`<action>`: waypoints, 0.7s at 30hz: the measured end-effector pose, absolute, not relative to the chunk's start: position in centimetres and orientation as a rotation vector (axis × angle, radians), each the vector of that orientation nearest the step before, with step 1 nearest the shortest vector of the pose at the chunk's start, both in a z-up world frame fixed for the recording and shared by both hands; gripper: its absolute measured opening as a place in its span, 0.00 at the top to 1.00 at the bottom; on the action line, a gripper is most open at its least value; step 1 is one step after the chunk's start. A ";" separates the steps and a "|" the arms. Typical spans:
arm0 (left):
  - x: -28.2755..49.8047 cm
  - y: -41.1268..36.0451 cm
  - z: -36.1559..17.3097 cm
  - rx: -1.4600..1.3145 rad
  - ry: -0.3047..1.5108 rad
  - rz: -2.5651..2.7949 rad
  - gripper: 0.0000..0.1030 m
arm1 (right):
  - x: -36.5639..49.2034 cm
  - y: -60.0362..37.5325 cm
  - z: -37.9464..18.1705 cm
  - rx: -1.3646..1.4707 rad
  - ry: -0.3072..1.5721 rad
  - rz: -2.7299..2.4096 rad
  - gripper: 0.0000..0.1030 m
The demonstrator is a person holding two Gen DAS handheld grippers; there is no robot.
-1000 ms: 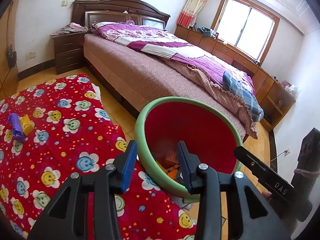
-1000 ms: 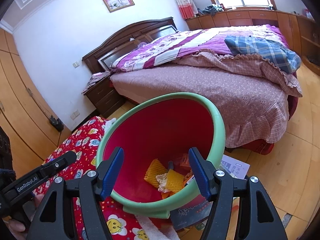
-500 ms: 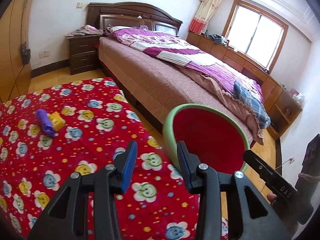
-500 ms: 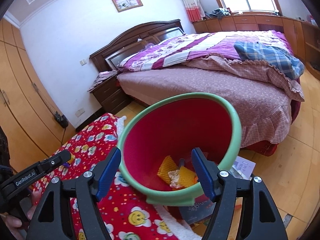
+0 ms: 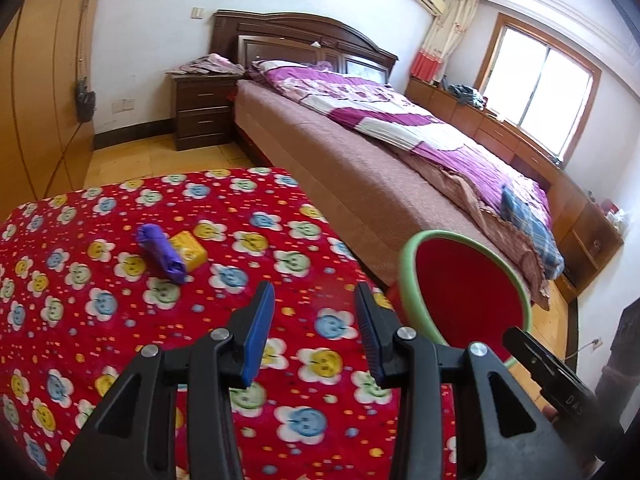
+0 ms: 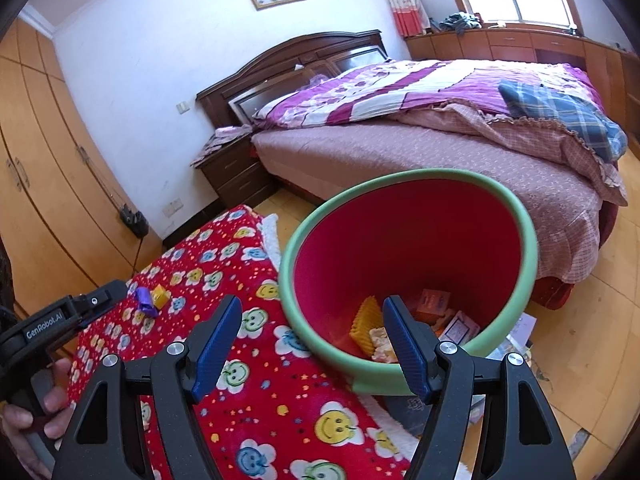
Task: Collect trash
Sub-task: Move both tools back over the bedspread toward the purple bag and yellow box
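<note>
The green-rimmed red bin [image 6: 404, 240] holds wrappers [image 6: 366, 320]; both empty tools, left [image 5: 314, 330] and right [image 6: 312, 344], gape, purple wad [image 5: 162, 254] farther left.

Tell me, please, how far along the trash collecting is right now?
Partly done: several scraps already lie in the bin. Nothing is in hand; the left gripper and right gripper are both empty. Left to collect: the purple wrapper and yellow box on the red blanket.

Left tongs [image 5: 312, 332] part-open, empty, angled downward. Right tongs [image 6: 310, 344] wider, empty, angled downward.
</note>
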State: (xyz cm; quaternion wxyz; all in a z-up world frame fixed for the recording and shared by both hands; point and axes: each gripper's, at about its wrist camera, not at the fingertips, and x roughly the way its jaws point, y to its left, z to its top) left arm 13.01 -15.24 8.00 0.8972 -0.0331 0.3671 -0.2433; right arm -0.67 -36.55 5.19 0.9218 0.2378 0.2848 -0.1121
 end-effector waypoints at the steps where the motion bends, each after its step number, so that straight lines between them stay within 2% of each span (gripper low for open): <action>1: 13.2 -14.9 8.0 -0.068 0.760 -0.494 0.60 | -0.5 -36.4 5.1 0.485 0.588 -0.228 0.28; 21: 20.3 -7.0 4.5 -0.097 0.805 -0.300 0.60 | 2.0 -34.8 3.6 0.472 0.634 -0.241 0.28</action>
